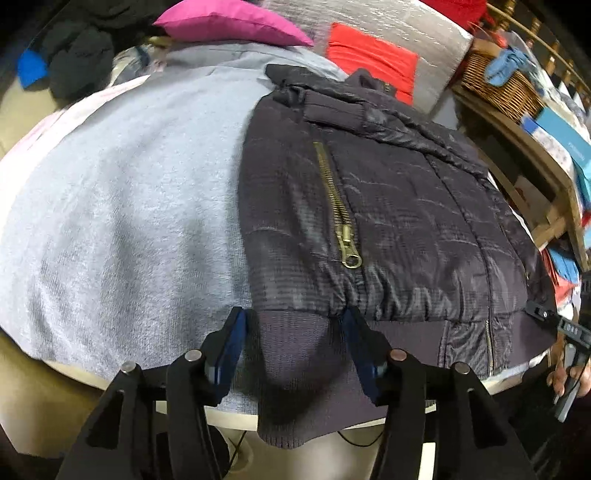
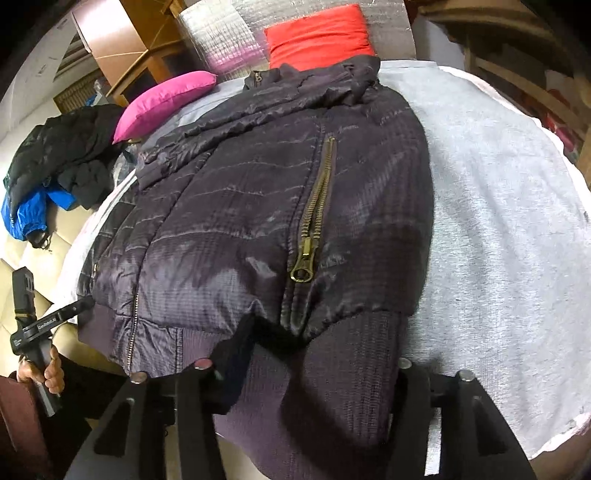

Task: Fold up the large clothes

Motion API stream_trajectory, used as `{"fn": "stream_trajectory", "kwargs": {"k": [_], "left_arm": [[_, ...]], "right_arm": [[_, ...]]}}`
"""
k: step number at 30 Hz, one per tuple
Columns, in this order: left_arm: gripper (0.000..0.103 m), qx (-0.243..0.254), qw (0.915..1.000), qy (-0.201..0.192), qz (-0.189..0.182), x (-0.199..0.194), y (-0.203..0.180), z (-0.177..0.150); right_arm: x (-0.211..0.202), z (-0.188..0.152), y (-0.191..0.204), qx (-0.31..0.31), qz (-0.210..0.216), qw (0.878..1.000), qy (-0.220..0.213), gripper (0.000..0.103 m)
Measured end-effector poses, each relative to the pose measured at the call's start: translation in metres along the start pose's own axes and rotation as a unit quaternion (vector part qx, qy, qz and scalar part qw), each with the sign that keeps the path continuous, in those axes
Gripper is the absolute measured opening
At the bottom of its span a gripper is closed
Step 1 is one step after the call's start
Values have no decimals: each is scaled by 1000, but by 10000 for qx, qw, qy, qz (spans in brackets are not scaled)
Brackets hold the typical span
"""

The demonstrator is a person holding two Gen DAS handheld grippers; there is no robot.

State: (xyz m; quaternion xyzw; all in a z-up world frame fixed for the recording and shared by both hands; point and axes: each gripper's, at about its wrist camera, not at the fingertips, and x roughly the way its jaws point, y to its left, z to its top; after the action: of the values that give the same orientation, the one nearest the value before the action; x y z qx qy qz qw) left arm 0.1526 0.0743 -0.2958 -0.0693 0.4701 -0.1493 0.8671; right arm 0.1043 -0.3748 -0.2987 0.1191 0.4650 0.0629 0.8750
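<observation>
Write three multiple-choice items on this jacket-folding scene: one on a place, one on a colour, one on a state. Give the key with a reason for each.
1. Where does the pink cushion lie?
A. at the far end of the table, past the jacket
B. on the jacket's hem
C. on the floor

2. What colour are the pocket zipper's teeth?
A. white
B. brass
C. red

3. How does the left gripper stand?
A. shut on the pink cushion
B. open, fingers either side of the ribbed cuff
C. out of view

Key: 1 A, it sits beyond the collar, beside the red cushion. 2 B, the teeth and pull look brass. 3 B, cuff fabric fills the gap between the spread blue pads.
</observation>
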Motion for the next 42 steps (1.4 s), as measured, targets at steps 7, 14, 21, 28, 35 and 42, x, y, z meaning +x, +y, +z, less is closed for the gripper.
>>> {"fn": "stream_trajectory", "kwargs": {"k": [7, 14, 21, 28, 35, 42], "left_arm": [[22, -9, 9993, -130, -348, -8, 2, 4], [35, -214, 9994, 114, -239, 2, 3, 8], [27, -377, 9981, 132, -475, 3, 9, 9], [13, -328, 9947, -188, -957, -21, 4, 26], [12, -184, 9888, -572, -1368, -50, -2, 73], [13, -148, 9843, -833, -1549, -60, -9, 153]], "right_arm": [[-11, 6, 10, -214, -12, 9995, -253, 37], [-6, 9, -1, 89, 199, 9997, -98, 39], [2, 12, 1, 90, 476, 9988, 66, 58], [-31, 25, 0, 244, 980, 9933, -564, 24], [-52, 59, 12, 30, 1079, 9884, -1070, 22], [-71, 119, 8, 95, 913, 9801, -1761, 21]]}}
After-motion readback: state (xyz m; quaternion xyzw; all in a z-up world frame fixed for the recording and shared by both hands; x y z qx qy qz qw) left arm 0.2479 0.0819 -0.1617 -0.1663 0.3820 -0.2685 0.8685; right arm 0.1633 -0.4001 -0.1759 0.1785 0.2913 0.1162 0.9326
